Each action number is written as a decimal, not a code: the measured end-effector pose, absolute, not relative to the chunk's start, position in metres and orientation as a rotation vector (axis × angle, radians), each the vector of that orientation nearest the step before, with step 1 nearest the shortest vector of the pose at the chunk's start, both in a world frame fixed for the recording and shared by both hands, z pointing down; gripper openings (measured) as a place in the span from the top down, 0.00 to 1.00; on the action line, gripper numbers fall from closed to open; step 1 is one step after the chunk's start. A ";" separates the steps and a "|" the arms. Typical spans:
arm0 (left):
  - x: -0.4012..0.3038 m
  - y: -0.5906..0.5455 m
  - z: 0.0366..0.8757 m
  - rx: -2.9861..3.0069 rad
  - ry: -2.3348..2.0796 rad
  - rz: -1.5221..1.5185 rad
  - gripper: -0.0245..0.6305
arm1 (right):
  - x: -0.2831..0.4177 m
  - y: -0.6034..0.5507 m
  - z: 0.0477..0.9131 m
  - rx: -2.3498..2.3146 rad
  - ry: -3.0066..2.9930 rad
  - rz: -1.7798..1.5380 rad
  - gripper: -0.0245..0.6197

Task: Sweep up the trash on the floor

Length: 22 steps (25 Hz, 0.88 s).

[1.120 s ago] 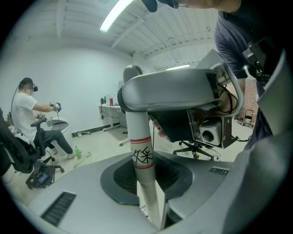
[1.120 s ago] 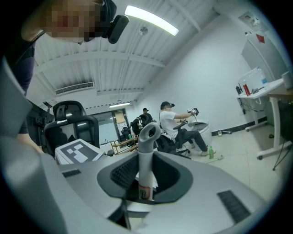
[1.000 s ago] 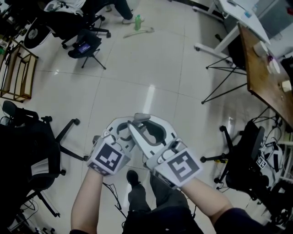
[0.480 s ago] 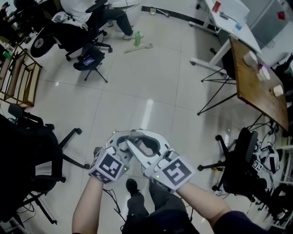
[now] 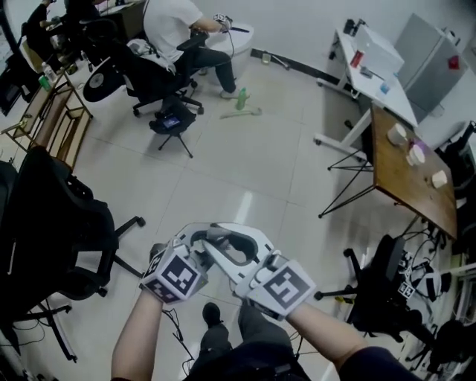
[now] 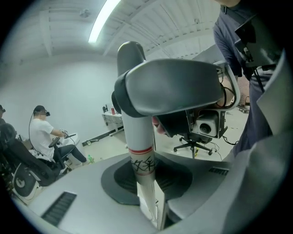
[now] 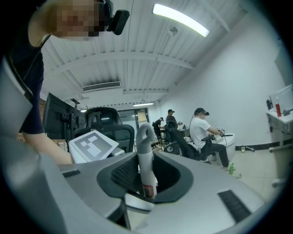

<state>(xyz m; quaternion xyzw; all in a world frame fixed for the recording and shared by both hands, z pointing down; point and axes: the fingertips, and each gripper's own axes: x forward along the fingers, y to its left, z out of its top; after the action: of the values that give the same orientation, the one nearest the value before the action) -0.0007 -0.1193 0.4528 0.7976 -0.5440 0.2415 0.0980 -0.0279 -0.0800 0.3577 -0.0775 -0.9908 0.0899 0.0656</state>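
On the pale floor [image 5: 245,164] we see the green bottle [image 5: 241,98] well off at twelve o'clock. Our left gripper [image 5: 195,242] clamps a red-banded handle [image 6: 137,137], our right gripper [image 5: 230,249] a hooked handle [image 7: 145,157], neither nearer.

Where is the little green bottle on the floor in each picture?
Head view: the green bottle stands on the floor near the top, just right of the seated person in white.
Left gripper view: the bottle is tiny, low at left, right of that person.
Right gripper view: the bottle is low at right, right of that person.
Shared landmark: the seated person in white.
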 end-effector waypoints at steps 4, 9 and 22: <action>-0.008 -0.105 0.409 2.359 -1.652 0.689 0.87 | -0.033 -0.068 0.313 -0.275 -3.027 0.251 0.78; -0.023 -0.090 0.370 2.316 -1.745 0.633 0.87 | -0.046 -0.052 0.275 -0.449 -3.045 0.255 0.79; -0.087 -0.086 0.367 1.869 -2.207 0.677 0.88 | -0.080 -0.040 0.273 -1.171 -2.870 0.205 0.78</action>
<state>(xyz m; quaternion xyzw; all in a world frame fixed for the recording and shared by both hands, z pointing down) -0.0867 -0.0863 0.3666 0.6270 -0.7402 0.2272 0.0857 -0.0799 -0.0402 0.2730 -0.3768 -0.9238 0.0661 0.0177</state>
